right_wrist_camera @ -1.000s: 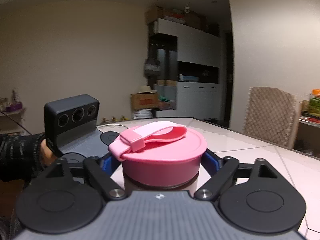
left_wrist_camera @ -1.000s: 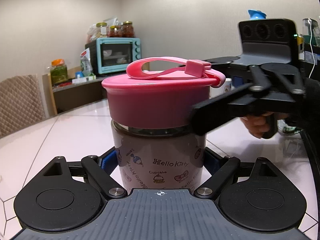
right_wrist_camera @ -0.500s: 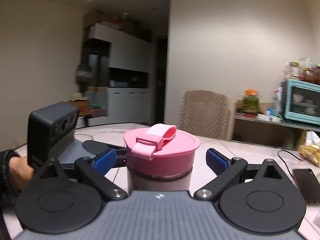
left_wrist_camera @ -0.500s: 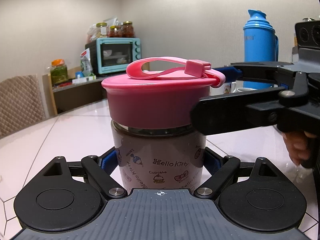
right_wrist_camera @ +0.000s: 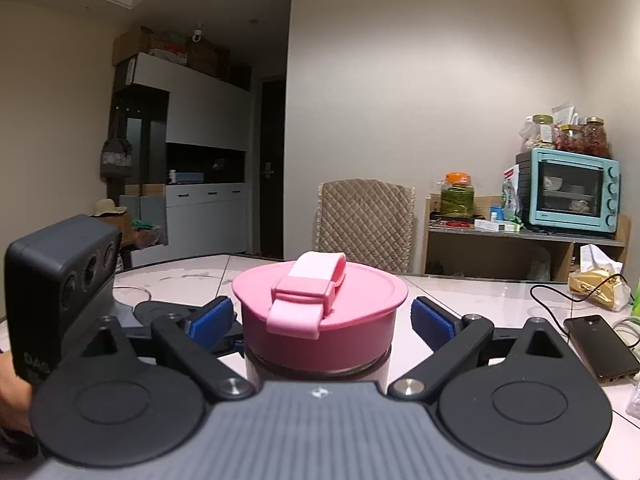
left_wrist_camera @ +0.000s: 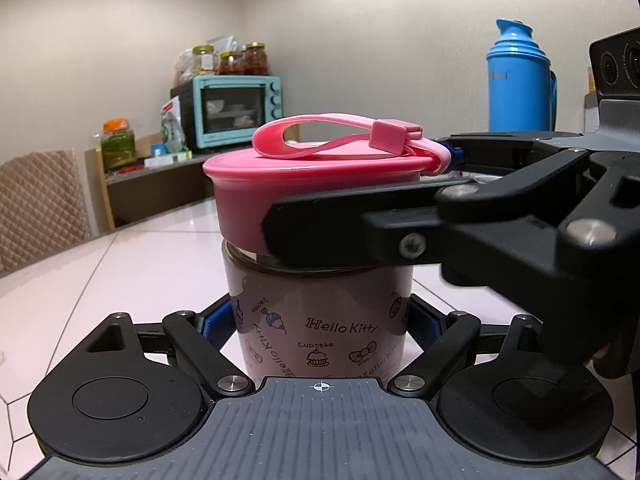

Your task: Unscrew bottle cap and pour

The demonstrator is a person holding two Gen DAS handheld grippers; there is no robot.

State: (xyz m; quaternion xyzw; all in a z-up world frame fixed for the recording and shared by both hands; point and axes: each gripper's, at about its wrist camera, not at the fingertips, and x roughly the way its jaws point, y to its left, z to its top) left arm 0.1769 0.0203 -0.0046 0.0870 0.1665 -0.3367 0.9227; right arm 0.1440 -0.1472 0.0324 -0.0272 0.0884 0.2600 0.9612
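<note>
Swinging round the pink screw cap (right_wrist_camera: 320, 312) since a second ago, the right gripper (right_wrist_camera: 320, 316) is closing, pads still clear of it, to regrip for another turn; the left gripper (left_wrist_camera: 320, 320) is clamping the Hello Kitty bottle (left_wrist_camera: 320, 320) upright on the white table (left_wrist_camera: 120, 264).

— What did the pink cap (right_wrist_camera: 320, 320) look like? 
— Smooth plastic with a soft satin sheen; its strap (left_wrist_camera: 336, 136) looked rubbery and matt. 
— And the Hello Kitty bottle (left_wrist_camera: 320, 320)? 
— Its wall looked clear and glossy, printed with small cartoons. 
— The tabletop (left_wrist_camera: 140, 272)? 
— Polished white tile, shiny enough to mirror the light. 
— The grippers? 
— The left gripper (left_wrist_camera: 320, 322) had matt black plastic links, bright metal pivot screws and ribbed blue pads (right_wrist_camera: 430, 322). The chair cover (right_wrist_camera: 366, 224) was quilted beige cloth, the blue thermos (left_wrist_camera: 520, 80) glossy plastic.
</note>
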